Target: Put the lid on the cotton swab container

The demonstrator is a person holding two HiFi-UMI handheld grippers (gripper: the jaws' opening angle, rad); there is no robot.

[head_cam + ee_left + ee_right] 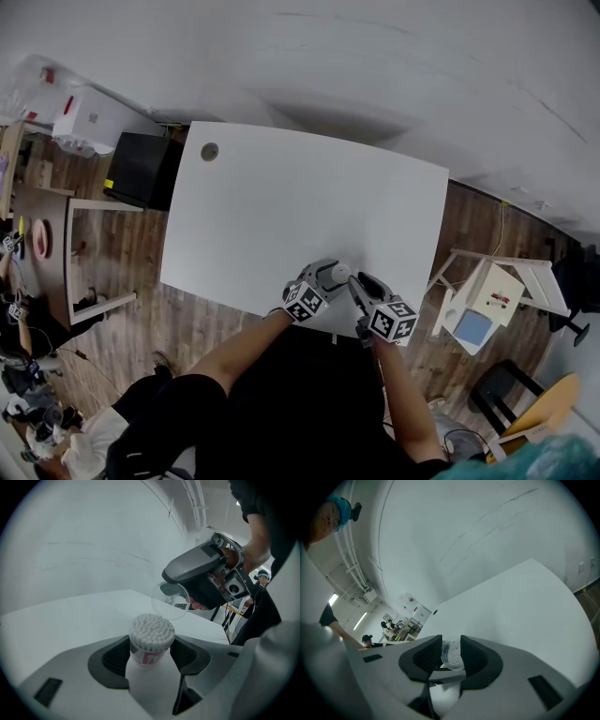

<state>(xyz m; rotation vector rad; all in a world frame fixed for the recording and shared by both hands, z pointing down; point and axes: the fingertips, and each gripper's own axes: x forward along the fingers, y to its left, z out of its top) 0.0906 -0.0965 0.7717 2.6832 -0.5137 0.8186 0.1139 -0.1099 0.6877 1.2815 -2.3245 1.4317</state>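
The cotton swab container is a white tub packed with white swab heads, standing upright between the dark pads of my left gripper, which is shut on its body. Just up and to the right of it hangs the clear round lid, tilted and apart from the tub's top. My right gripper is shut on this lid, holding it edge-on between its pads. In the head view both grippers, left and right, meet over the near edge of the white table, the container between them.
The table has a round cable hole at its far left corner. A black box stands on the floor to the left, and a white stand to the right. A wooden desk is further left.
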